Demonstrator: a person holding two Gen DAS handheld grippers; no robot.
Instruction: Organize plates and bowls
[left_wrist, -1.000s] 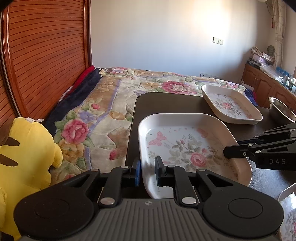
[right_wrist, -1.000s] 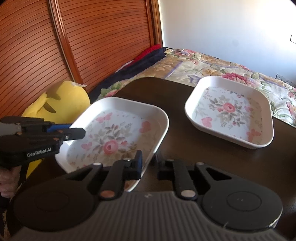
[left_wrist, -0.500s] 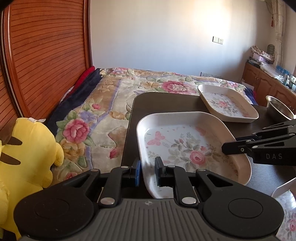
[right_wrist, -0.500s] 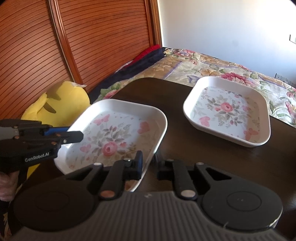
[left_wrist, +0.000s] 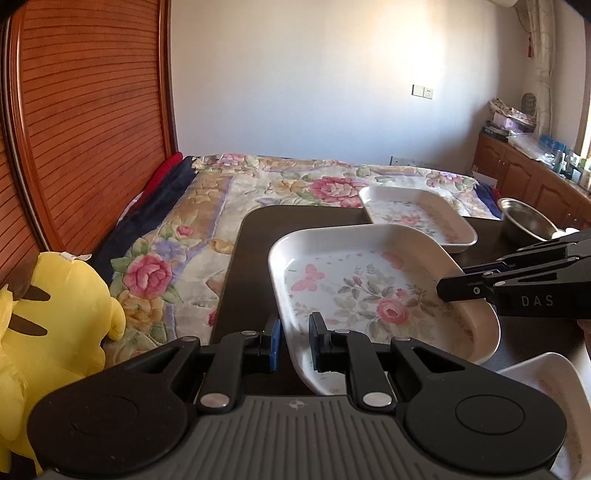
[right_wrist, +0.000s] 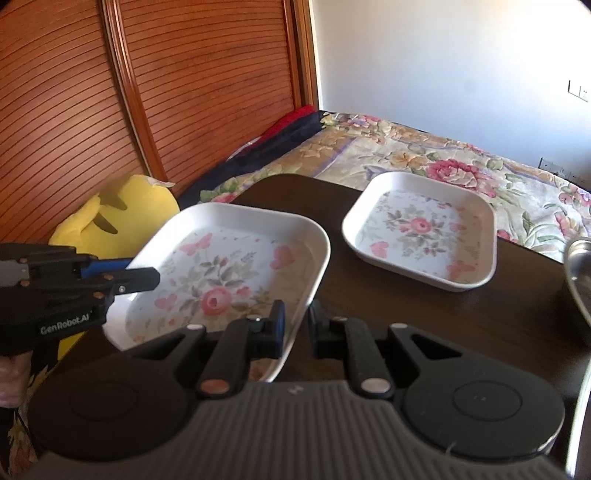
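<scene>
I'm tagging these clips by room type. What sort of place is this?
Most likely a bedroom in a home: a bed with a floral quilt lies against a slatted wooden headboard, a yellow plush toy sits beside it, and wooden cabinets line the far wall.

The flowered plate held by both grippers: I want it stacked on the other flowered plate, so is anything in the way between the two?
Nothing visible. Only bare dark table lies between the held plate and the far plate. The metal bowl sits off to the side, clear of that path.
</scene>
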